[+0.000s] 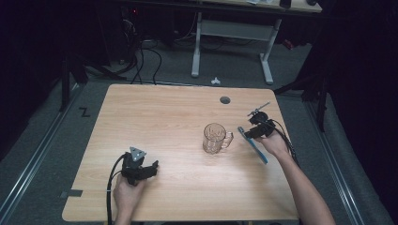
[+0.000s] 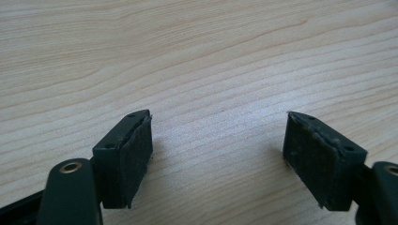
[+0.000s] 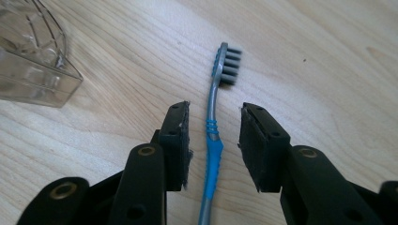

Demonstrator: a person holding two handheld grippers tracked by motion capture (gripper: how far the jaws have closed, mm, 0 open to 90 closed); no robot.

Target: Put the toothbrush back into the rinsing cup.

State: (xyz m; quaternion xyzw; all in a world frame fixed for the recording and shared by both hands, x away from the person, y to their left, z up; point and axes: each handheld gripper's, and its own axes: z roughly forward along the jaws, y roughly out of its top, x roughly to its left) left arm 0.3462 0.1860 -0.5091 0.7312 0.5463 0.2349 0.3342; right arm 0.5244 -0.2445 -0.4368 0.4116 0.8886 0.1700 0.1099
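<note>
Toothbrush (image 3: pixel 213 140) flat on my desk (image 1: pixel 164 122), handle lying between the half-open jaws of my right hand-held gripper (image 3: pixel 213 136), pads not touching it, glass mug (image 1: pixel 215 138) just beside, left hand-held gripper (image 2: pixel 218 154) wide, empty.

Bright tabletop, dark surroundings, soft shadows

- A lab or test room, dimly lit, with one wooden bench (image 1: pixel 155 117) standing alone under the light.
- Grey carpet floor (image 1: pixel 234 70) with metal rails (image 1: pixel 33 159) alongside the bench.
- Loose cables (image 1: pixel 141 61) trail on the floor behind.
- A white-legged desk (image 1: pixel 234 28) stands at the back.
</note>
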